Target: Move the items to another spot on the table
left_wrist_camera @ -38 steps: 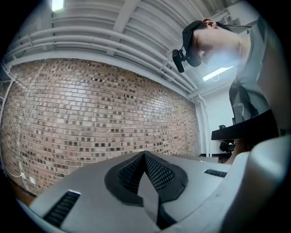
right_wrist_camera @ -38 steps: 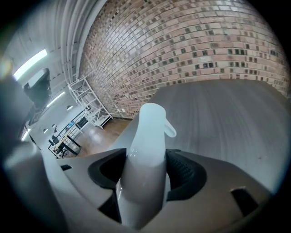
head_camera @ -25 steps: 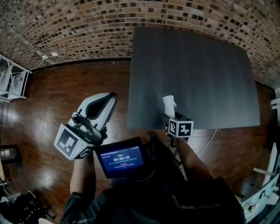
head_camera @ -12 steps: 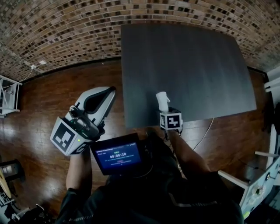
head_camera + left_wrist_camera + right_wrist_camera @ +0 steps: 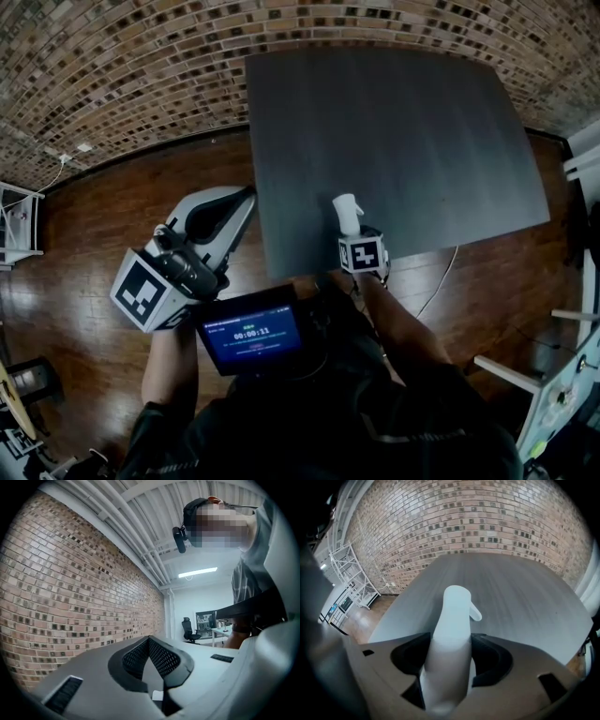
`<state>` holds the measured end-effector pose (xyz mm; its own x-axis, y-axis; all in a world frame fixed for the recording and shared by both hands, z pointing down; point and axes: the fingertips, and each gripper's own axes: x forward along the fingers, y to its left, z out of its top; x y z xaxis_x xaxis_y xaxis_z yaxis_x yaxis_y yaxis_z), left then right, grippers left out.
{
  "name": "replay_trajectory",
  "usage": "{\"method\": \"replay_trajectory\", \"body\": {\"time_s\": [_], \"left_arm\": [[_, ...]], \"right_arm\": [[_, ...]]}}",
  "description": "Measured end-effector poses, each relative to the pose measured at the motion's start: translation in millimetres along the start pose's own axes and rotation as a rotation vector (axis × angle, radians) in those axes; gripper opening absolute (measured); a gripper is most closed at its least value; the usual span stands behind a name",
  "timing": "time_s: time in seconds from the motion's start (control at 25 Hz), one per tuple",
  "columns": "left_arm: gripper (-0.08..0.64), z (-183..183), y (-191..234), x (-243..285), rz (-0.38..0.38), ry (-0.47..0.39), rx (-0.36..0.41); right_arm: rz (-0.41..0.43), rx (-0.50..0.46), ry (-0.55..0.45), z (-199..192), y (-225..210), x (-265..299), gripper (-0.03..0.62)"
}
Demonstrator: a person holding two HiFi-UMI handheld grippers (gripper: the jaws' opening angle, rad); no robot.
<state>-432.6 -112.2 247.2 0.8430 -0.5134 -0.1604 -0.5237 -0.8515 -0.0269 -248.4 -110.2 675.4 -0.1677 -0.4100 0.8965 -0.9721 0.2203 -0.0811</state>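
Note:
A white spray bottle (image 5: 345, 208) stands upright near the front edge of the dark table (image 5: 403, 112). My right gripper (image 5: 350, 231) is shut on the bottle's body. In the right gripper view the bottle (image 5: 452, 630) fills the gap between the jaws of the right gripper (image 5: 449, 662), its nozzle pointing right over the table (image 5: 515, 583). My left gripper (image 5: 242, 195) hangs off the table's left side over the wooden floor, jaws together and nothing in them. The left gripper view shows the left gripper (image 5: 151, 654) tilted up toward a brick wall.
A brick wall (image 5: 141, 66) runs behind the table. A white rack (image 5: 19, 220) stands at the far left and white furniture (image 5: 581, 155) at the right edge. A cable (image 5: 439, 279) hangs below the table's front. A small screen (image 5: 253, 336) sits at the person's chest.
The head view has swung, so the table sits further left and higher in the picture. The right gripper still holds the bottle near the front edge. The left gripper has barely moved.

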Motion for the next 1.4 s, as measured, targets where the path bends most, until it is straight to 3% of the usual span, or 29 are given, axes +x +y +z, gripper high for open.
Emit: {"method": "replay_trajectory", "body": {"time_s": [0.6,0.72,0.96,1.0,1.16,1.28,1.4], "left_arm": [[-0.006,-2,-4,7,0.009,0.001,-0.002],[-0.006,4,-7,6,0.012,-0.006,0.003],[-0.006,29,-16,0,-0.003,-0.043,0.036],[-0.006,32,-18,0,-0.012,-0.046,0.034],[-0.006,44,-29,0,-0.051,-0.088,0.041],[-0.006,50,-42,-4,-0.097,-0.115,0.016],[-0.006,51,-56,-8,-0.143,-0.125,-0.025]], "right_arm": [[0.015,-0.052,-0.037,12,-8,2,0.293],[0.035,-0.050,-0.041,4,-12,0,0.350],[0.041,-0.006,-0.201,21,-21,-52,0.350],[0.049,0.012,-0.247,26,-22,-67,0.338],[0.086,0.038,-0.439,42,-20,-135,0.127],[0.098,0.038,-0.564,48,-15,-185,0.006],[0.120,0.061,-0.649,48,-11,-228,0.006]]}}
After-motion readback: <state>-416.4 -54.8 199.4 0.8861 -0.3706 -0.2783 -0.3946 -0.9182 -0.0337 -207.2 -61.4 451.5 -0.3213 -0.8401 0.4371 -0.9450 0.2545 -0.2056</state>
